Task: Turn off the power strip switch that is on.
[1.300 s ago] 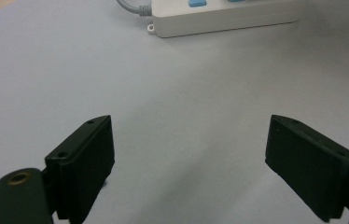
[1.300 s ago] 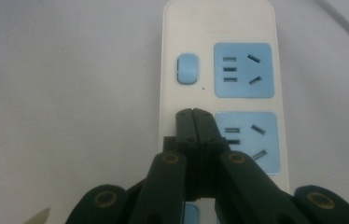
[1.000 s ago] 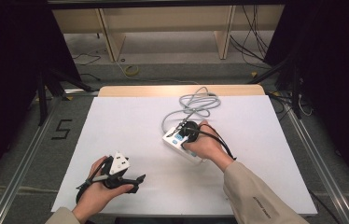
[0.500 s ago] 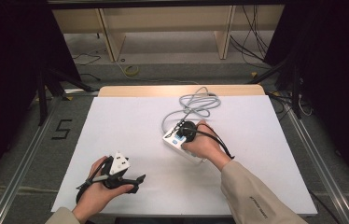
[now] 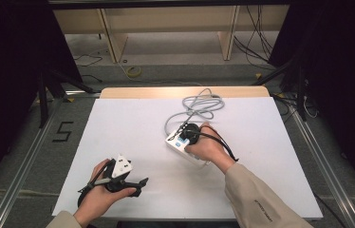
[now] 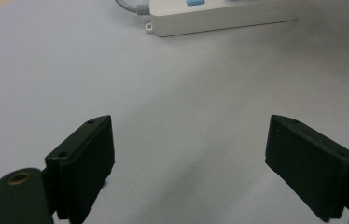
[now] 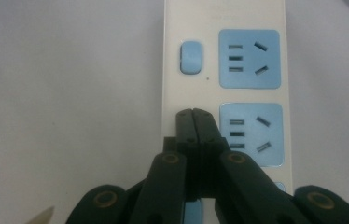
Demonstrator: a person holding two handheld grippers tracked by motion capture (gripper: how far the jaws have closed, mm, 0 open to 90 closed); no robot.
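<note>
A: Where's the power strip [image 5: 181,143]?

B: Middle of the white table [image 5: 133,123], a bit right of centre, lying flat. Its grey cable [image 5: 199,107] loops off toward the far edge. The right hand [image 5: 209,149] covers most of it from above.

A: Right gripper [image 7: 193,112]?

B: Jaws pressed flat together, nothing between them. In its own view the tips sit over the white body of the strip, beside the second blue socket [image 7: 252,133] and below the blue switch [image 7: 191,57]. Another blue button shows low down, mostly hidden behind the jaws. Can't tell if the tips touch the plastic or hover just above it.

A: Sockets?

B: First socket [image 7: 249,58] sits next to that switch, nothing plugged in. Second one is also bare, with its left edge just beside the jaw tips.

A: Left gripper [image 5: 140,182]?

B: Near left corner of the table, well apart from the strip, held in the left hand [image 5: 100,197] with the grey three-cornered plate [image 5: 121,165] on top. Its own view shows the jaws spread wide and nothing but table surface between them. The end of the strip with the cable entry is at the top of that view.

A: Anything else on the table?

B: No. A "5" [image 5: 61,131] is marked on the floor to the left.
</note>
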